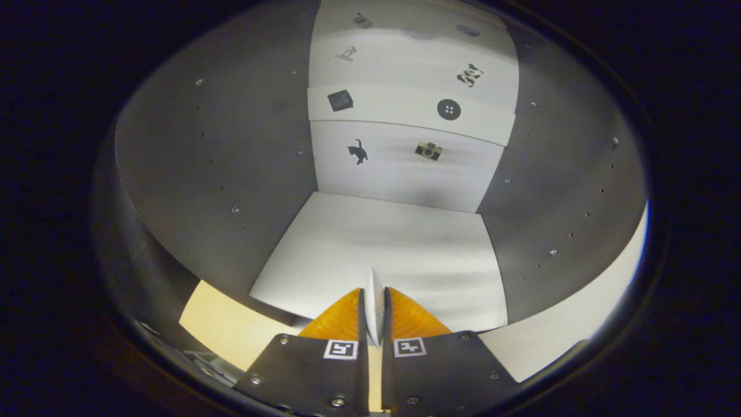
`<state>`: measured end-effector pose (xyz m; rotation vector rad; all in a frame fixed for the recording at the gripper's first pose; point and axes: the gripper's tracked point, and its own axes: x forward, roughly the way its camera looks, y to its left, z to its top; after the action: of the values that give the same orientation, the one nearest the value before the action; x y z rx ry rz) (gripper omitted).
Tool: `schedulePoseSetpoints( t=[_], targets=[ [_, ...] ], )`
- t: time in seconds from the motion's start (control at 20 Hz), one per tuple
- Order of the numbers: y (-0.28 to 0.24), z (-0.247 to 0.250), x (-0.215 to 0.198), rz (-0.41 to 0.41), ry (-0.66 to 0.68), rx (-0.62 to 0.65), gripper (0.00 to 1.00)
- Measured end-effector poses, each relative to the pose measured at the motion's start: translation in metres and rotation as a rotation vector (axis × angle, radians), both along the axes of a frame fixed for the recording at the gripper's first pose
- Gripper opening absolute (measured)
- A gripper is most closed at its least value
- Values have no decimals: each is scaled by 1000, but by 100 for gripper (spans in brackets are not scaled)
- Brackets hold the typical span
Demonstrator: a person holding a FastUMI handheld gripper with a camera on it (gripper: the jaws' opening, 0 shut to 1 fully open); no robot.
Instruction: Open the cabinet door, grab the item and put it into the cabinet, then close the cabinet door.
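thin white item (374, 304) mostly hidden between tongs (374, 292)

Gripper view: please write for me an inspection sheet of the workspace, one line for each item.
Surface: white cabinet floor, bare beyond the fingers; pale tabletop below the cabinet's front edge.
Job's things: thin white item, seen edge-on, held over the cabinet floor; cabinet door not identified.
Clutter: nothing seen.
Grippers: hand-held gripper shut on the thin white item, both fingers pressing its sides.
Cables: nothing seen.
Surroundings: dark side walls with small screws; white back panel with small printed pictures, among them a cat, a camera and a button.
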<state>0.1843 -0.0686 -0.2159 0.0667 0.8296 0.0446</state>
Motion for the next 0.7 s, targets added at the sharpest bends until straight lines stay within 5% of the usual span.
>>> schedulePoseSetpoints(
  t=[0.25, 0.7],
  targets=[
    [7, -1, 9, -13, 46, 53, 8],
    [7, 3, 20, -56, 18, 85, 25]
  ],
)
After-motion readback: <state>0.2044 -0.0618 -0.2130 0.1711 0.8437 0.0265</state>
